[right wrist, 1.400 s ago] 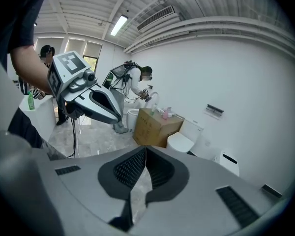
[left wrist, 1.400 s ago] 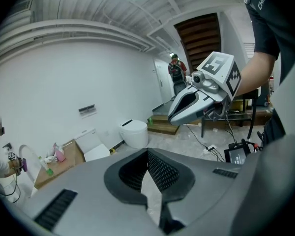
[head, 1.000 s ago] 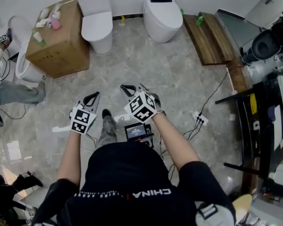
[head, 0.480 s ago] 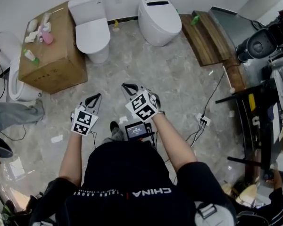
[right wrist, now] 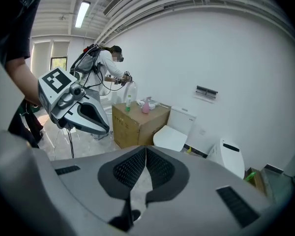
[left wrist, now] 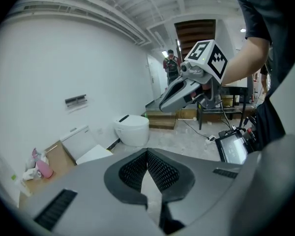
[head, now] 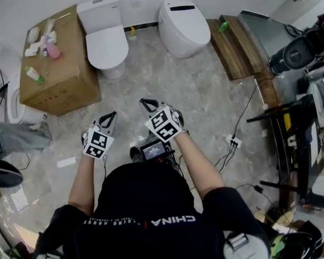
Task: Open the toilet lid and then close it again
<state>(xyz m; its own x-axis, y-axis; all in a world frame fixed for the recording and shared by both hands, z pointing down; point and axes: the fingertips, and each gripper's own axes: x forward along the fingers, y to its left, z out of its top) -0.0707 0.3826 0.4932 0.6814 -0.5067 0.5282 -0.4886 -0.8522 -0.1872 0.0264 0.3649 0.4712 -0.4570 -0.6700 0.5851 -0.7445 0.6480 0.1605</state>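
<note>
I find the left hand-held gripper [head: 110, 115] and the right hand-held gripper [head: 146, 102] closed, nothing between their jaws, well apart from the cardboard box [head: 59, 72]. The toilet [head: 100, 12], lid [head: 105, 46] down, stands just beside that box.

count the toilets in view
2: a tank toilet beside the cardboard box, a rounded toilet to its right. A half-hidden white fixture left of the box may be a third.

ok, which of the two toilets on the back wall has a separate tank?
The square toilet beside the cardboard box: a boxy tank stands at its back. The rounded toilet has no tank, only a dark strip on top.
</note>
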